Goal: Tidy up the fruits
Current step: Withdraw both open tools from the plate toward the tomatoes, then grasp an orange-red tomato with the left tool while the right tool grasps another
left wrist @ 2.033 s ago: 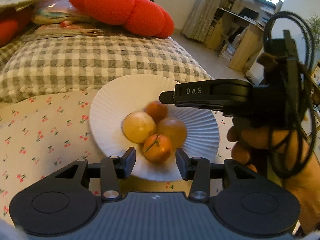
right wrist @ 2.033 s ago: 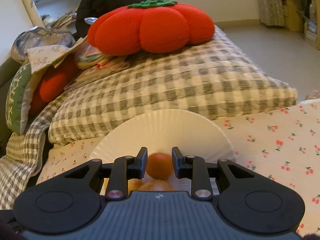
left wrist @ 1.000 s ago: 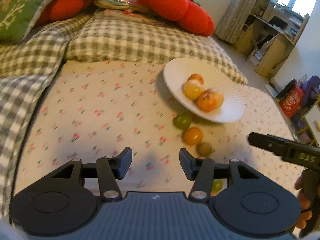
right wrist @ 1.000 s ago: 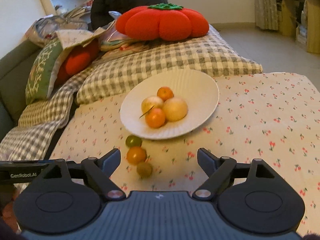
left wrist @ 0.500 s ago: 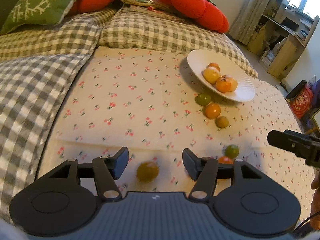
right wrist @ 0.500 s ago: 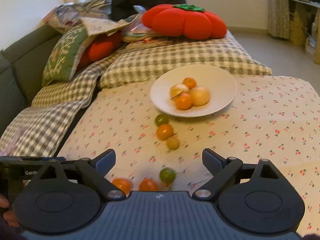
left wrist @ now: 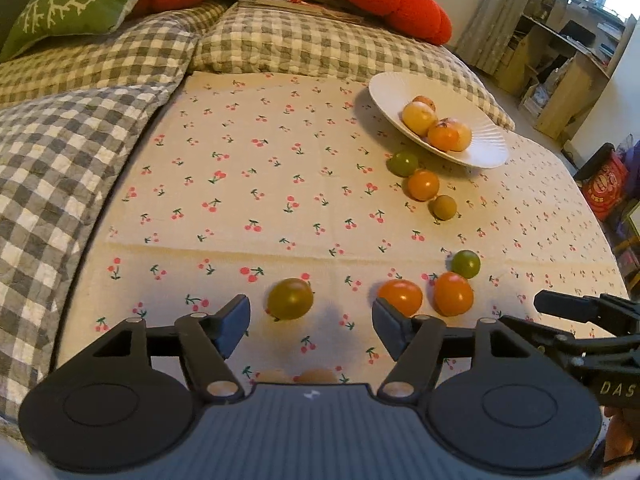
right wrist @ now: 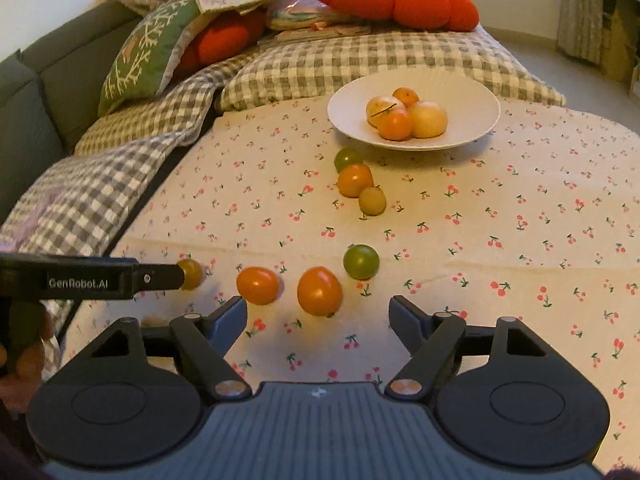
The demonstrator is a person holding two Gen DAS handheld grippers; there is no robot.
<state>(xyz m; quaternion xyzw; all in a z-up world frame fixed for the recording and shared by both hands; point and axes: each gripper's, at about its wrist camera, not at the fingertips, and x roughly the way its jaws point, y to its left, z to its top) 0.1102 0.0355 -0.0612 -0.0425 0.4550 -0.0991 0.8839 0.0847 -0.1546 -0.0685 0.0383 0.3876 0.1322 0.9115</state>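
Since the frames a second ago we have drawn both tools back from the plate toward the near edge of the cherry-print cloth, so a second row of loose fruit now lies close under them. From the left wrist we see our left gripper (left wrist: 311, 322) with its jaws apart and opening, gripping nothing; the olive-green fruit (left wrist: 290, 298) sits on the cloth just beyond the fingertips, a little nearer the left finger, untouched. Past the right fingertip lie two orange fruits (left wrist: 400, 297) and (left wrist: 453, 294), side by side, with a small green fruit (left wrist: 466, 264) just behind them. Farther on, a green, an orange and a dull yellow fruit run in a line up to the white plate (left wrist: 486, 152) near the cloth's far right corner, and the plate carries four fruits. From the right wrist we see our right gripper (right wrist: 318, 320) with jaws wide and closing, nothing pressed between them; one orange fruit (right wrist: 319, 291) lies just beyond the gap, another (right wrist: 258, 285) off the left fingertip, the green one (right wrist: 361, 261) behind. At the left edge, the left gripper's finger reaches the olive fruit (right wrist: 191, 274); we cannot tell whether it touches.
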